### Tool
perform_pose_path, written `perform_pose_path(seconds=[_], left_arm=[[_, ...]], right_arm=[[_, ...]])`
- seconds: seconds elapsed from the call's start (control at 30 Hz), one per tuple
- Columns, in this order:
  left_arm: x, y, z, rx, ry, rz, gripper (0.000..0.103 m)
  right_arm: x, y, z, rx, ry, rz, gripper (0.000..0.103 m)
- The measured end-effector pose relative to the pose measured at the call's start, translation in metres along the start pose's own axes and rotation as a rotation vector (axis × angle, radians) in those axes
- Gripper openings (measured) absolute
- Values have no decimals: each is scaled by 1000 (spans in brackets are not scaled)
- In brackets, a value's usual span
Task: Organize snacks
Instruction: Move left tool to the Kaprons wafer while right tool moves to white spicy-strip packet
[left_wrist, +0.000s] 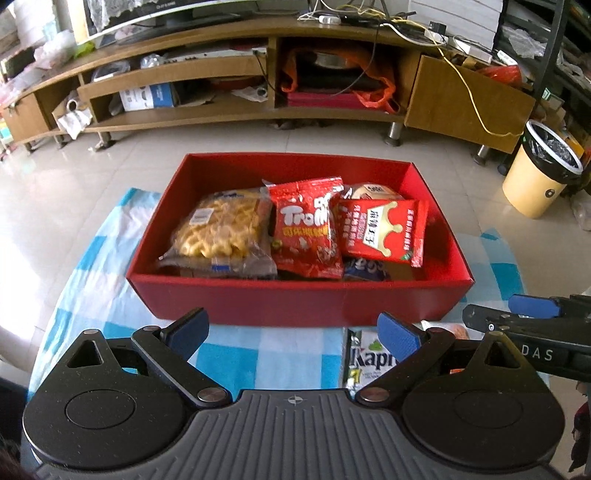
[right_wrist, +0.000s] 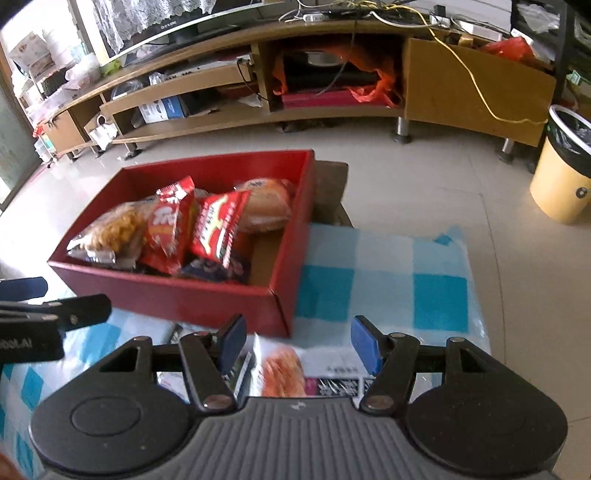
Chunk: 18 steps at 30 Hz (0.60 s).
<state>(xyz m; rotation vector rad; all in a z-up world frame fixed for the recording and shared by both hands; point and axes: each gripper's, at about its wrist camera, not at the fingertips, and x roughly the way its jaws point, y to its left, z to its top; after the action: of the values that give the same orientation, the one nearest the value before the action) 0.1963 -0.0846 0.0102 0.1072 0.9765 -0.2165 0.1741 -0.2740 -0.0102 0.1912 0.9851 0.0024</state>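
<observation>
Left gripper (left_wrist: 293, 334) nearest, jaws spread wide, nothing between pads, hovering over blue-checked cloth (left_wrist: 258, 354) just near of red box (left_wrist: 295, 299). Kapri packet (left_wrist: 364, 363) flat on cloth beside its right finger. Box holds waffle bag (left_wrist: 221, 230) at left, red Trolli bag (left_wrist: 306, 229) in middle, red crown packet (left_wrist: 380, 230) at right, bun pack (right_wrist: 266, 205) far right. Right gripper (right_wrist: 299, 345) partly open, pads apart, gripping nothing, above white snack packet (right_wrist: 284, 369) on cloth. Yellow bin (left_wrist: 539, 177) far right on floor.

Checked cloth (left_wrist: 236, 350) bearing red box (left_wrist: 295, 299), loose packets (right_wrist: 295, 369).
</observation>
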Motion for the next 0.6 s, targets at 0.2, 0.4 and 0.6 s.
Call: perform_pose_path(seconds=[0.2,0.4,0.6], left_arm=[[-4,-10,-9,26,-2,3,100],[5,-19,-19,46,29,6,100],[14,-31,-25,60,63,0,100]], right_arm=[[-3,-3,-10,-14,17,2,59],[1,-2,-16,-59,51,31,59],[15,-10,-16,-62,80,23,59]])
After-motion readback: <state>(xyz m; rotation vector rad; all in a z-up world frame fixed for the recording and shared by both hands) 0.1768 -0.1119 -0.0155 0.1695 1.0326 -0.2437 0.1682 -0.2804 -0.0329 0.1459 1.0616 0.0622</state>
